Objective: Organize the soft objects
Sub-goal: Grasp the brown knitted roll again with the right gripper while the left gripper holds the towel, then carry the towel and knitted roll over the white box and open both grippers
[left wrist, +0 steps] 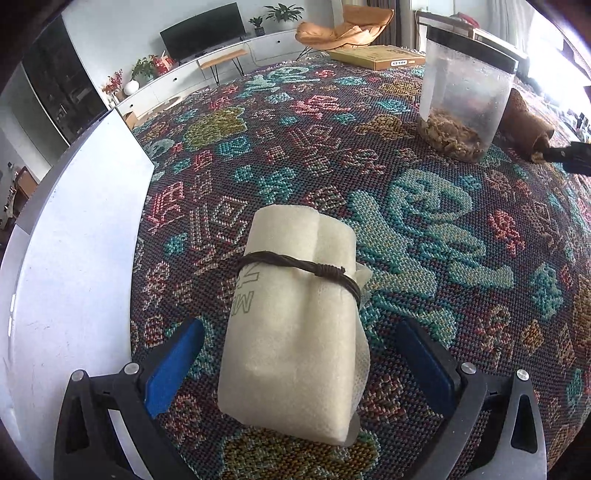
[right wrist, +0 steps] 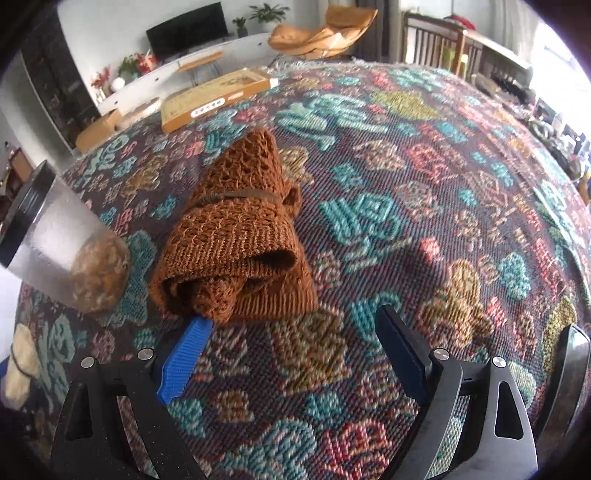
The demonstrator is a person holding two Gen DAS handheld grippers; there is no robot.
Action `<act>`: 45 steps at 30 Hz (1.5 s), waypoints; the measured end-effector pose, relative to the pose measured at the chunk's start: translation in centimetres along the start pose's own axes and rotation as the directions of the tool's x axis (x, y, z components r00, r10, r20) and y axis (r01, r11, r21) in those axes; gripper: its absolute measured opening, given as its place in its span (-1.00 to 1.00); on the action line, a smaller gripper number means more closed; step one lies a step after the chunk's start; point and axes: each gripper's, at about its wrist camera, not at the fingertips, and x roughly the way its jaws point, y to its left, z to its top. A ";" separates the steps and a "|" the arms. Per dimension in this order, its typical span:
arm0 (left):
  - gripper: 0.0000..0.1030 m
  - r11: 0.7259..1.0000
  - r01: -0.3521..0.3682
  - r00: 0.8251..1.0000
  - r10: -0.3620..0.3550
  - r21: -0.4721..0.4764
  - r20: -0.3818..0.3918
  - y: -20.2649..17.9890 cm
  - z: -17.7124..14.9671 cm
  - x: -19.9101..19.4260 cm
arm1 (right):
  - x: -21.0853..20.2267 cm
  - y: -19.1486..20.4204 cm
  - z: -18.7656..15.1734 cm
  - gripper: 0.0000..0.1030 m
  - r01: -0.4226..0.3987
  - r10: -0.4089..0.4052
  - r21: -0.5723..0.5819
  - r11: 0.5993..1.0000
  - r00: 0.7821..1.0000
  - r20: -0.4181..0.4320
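A dark woven cloth patterned in teal, pink and gold (right wrist: 424, 177) covers the counter. Beyond its far edge a long white low cabinet (left wrist: 207, 62) runs along a pale wall, carrying a black flat television screen (left wrist: 205, 31) and green potted plants (left wrist: 284, 13). An orange cushioned lounge chair (right wrist: 325, 31) stands nearby. Bright daylight floods in at the far right corner, beside wooden slat-backed chairs (right wrist: 432, 44).

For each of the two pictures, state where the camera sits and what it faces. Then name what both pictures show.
Left wrist: on the left tool, open astride a cream foam roll tied with dark cord; its blue-padded fingers show.
Right wrist: on the right tool, open before a rust-brown knitted bundle; its fingers show.
Shared: clear plastic black-lidded jar, patterned woven tablecloth, both bundles.
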 end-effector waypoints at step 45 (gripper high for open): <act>0.88 0.748 -0.356 0.886 0.461 -0.561 0.052 24.1 -18.8 -20.2 | -16.0 47.5 -13.0 0.57 -0.689 0.601 -0.482 0.542 0.718 -0.351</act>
